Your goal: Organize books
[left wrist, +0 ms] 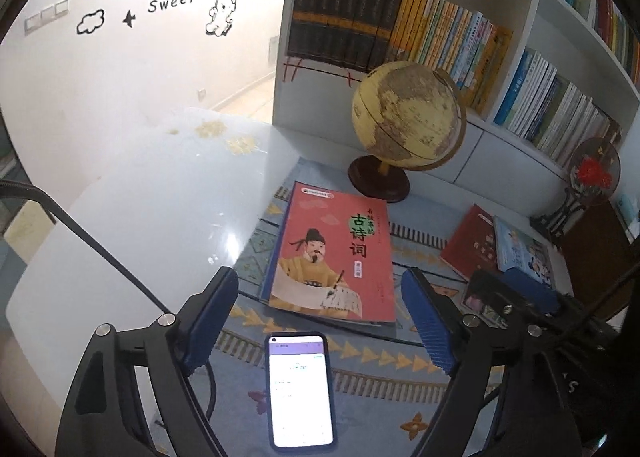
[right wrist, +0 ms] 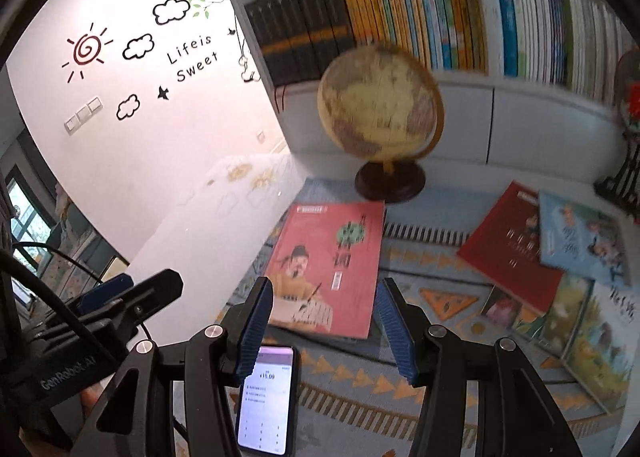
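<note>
A red book with a painted scholar on its cover (left wrist: 334, 253) (right wrist: 328, 269) lies flat on the patterned mat, on top of another book. My left gripper (left wrist: 320, 321) hangs above its near edge, jaws wide and empty. My right gripper (right wrist: 324, 325) hovers over the same book's near edge, jaws apart with nothing between them. More books lie scattered at the right: a dark red one (left wrist: 470, 241) (right wrist: 508, 253), a light blue one (left wrist: 524, 253) (right wrist: 580, 237) and picture books (right wrist: 580, 321). The left gripper's body (right wrist: 120, 305) shows at the left of the right wrist view.
A lit phone (left wrist: 300, 389) (right wrist: 268, 397) lies on the mat below the grippers. A globe on a dark stand (left wrist: 404, 125) (right wrist: 380, 109) stands behind the red book. A white bookshelf (left wrist: 500, 129) (right wrist: 460, 121) packed with upright books rises behind. An ornamental fan stand (left wrist: 588, 181) is at right.
</note>
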The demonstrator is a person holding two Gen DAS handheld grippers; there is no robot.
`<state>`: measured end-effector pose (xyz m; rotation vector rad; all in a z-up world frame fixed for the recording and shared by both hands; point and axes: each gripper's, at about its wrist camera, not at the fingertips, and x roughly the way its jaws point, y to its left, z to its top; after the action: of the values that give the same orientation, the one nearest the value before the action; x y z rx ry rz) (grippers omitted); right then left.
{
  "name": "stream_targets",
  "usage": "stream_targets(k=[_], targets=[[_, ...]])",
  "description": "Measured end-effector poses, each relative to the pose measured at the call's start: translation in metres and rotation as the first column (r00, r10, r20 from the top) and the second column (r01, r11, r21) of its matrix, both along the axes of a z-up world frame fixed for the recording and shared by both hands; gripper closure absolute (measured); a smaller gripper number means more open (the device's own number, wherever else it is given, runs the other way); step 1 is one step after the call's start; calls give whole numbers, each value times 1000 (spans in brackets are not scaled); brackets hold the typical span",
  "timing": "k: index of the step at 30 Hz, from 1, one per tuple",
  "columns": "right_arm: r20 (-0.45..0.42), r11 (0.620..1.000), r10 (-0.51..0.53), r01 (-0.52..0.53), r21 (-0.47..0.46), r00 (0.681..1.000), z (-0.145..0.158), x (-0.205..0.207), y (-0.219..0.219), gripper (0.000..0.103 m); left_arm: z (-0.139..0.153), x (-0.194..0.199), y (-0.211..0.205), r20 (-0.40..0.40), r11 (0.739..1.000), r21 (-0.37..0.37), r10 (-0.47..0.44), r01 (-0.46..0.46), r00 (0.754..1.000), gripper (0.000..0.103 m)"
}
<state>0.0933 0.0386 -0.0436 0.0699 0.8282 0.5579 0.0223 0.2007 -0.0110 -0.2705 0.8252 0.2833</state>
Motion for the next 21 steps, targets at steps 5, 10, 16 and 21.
stream_targets(k=[5,10,16,21], targets=[[50,998,-13,15,-53,999,7,-6,4,49,1,-1,-2,-22,999,33,4,-3,1000,20],[38,998,-27,29,-56,999,6,-3,2,49,-2,0,3,-29,1000,6,4,-4,1000,20],[36,998,-29,31,-61,999,5,-5,6,49,1,1,-1,-20,1000,28,8,-8,1000,20],[38,997,-46,48,-55,998,7,-4,3,48,3,4,-3,-13,1000,27,-3,4,1000,20]])
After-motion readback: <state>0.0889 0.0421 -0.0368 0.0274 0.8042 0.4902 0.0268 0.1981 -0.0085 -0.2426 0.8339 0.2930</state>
